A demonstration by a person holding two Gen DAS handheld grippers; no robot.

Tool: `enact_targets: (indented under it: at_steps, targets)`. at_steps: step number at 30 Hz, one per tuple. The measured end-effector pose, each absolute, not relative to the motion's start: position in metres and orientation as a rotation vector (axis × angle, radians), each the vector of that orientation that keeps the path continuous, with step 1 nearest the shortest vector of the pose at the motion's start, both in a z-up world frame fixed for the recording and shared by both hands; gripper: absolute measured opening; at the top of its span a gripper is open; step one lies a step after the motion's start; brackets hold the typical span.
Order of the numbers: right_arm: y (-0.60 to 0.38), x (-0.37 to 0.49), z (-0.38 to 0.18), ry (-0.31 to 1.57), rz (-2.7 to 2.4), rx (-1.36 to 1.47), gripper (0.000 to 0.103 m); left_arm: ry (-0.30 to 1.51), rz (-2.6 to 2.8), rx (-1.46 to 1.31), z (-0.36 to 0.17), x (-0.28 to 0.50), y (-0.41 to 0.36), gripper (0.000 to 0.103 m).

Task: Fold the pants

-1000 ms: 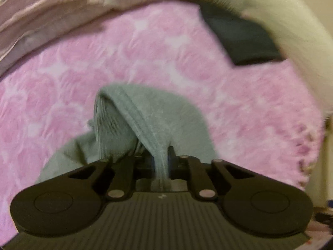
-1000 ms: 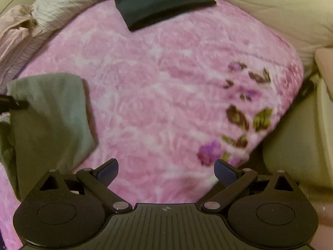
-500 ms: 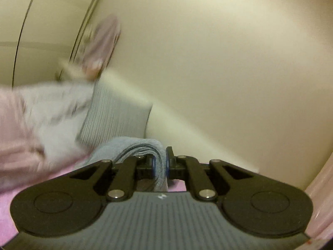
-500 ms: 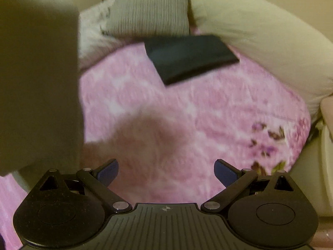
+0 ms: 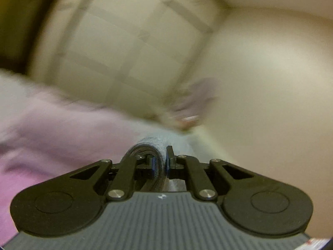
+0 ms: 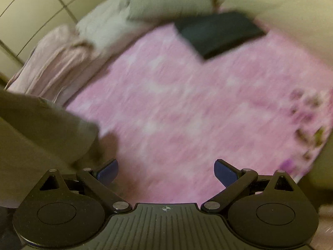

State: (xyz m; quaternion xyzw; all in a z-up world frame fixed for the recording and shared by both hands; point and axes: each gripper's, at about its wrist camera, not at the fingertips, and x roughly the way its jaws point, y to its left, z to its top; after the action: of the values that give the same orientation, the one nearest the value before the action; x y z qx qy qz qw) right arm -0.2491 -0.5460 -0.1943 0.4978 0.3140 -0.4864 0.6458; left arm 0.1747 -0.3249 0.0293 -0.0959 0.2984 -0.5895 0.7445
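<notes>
My left gripper (image 5: pixel 160 163) is shut on a fold of the grey pants (image 5: pixel 155 143), and its camera points up at the wall and ceiling. In the right wrist view the grey pants (image 6: pixel 41 137) hang at the left, lifted above the pink blanket (image 6: pixel 187 114). The right gripper (image 6: pixel 166 171) stands open over the blanket with nothing between its blue pads (image 6: pixel 107 171). Both views are blurred by motion.
A dark folded garment (image 6: pixel 218 34) lies at the far side of the blanket. A grey pillow (image 6: pixel 166 0), a pale striped cloth (image 6: pixel 104 27) and a pink garment (image 6: pixel 56 62) sit along the back left. A cream bolster (image 6: pixel 281 6) borders the right.
The left gripper has swung upward with the pants, from facing the bed to facing the wall and ceiling. The pants have risen off the blanket. The right gripper stays open and has shifted slightly.
</notes>
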Motion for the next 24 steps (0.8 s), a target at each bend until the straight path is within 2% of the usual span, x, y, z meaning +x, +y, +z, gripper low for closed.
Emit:
enact_targets:
  at_steps: [6, 10, 13, 17, 19, 21, 22, 24]
  targets:
    - [-0.542, -0.193, -0.284, 0.768, -0.984, 1.378, 0.096, 0.9, -0.788, -0.14, -0.112, 0.249, -0.213, 0.006]
    - [-0.555, -0.179, -0.341, 0.655, -1.01, 1.65, 0.096, 1.059, -0.58, -0.078, -0.196, 0.276, -0.17, 0.006]
    - [-0.569, -0.16, -0.36, 0.551, -0.989, 1.798, 0.096, 1.047, -0.578, -0.067, -0.212, 0.276, -0.158, 0.006]
    - [-0.573, -0.123, -0.392, 0.639, -0.907, 2.044, 0.097, 1.033, -0.593, -0.124, -0.213, 0.283, -0.155, 0.006]
    - [-0.563, -0.117, -0.406, 0.595, -0.899, 2.204, 0.096, 1.032, -0.604, -0.111, -0.214, 0.287, -0.154, 0.006]
    - [-0.556, -0.114, -0.407, 0.497, -0.84, 2.268, 0.024, 1.027, -0.625, -0.092, -0.209, 0.288, -0.162, 0.006]
    - [-0.559, -0.113, -0.402, 0.5, -0.816, 2.246, 0.014, 1.025, -0.635, -0.087, -0.208, 0.286, -0.16, 0.006]
    - [-0.572, -0.115, -0.373, 0.442, -0.814, 2.096, 0.012, 1.01, -0.672, -0.077, -0.2, 0.286, -0.172, 0.006]
